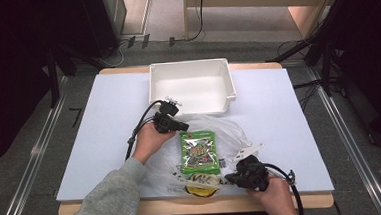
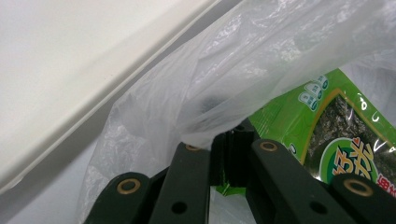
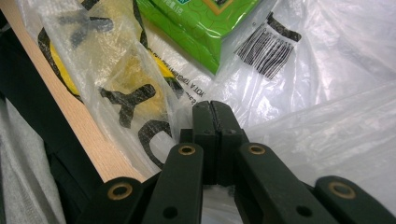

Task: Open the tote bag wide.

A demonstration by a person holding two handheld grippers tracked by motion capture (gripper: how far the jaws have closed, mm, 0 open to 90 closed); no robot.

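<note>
Landmark: green packet (image 1: 199,152), lying flat inside the plastic bag (image 1: 230,135), label side up.

Table edge (image 1: 149,207): wooden lip running along the near side, nearer the person than the packet; the printed end of the bag is lying over it.

Right gripper (image 1: 231,178): sitting at the packet's near right corner, close to the table edge, in the person's right hand (image 1: 274,197). In the right gripper view its jaws are meeting pad to pad, fully closed. Thin film is lying around the tips (image 3: 215,116); whether any of it is pinched between them cannot be told.

Bag, near end (image 3: 116,88): yellow and black print is showing just beside the packet's near edge; a barcode (image 3: 268,49) is showing on the film to the packet's right.

Packet position: resting between the two grippers, near the middle of the table (image 1: 105,142), inside the bag.

Left gripper (image 1: 185,126): sitting at the packet's far left corner, in the left hand (image 1: 150,140). In the left gripper view its jaws are closed on a fold of bag film (image 2: 205,126), with the packet's corner (image 2: 280,121) just beyond.

Bag, far end: bunching up between the packet and the bin.

Bin (image 1: 191,67): white, open-topped, standing beyond the packet, its near wall just beside the left gripper.
</note>
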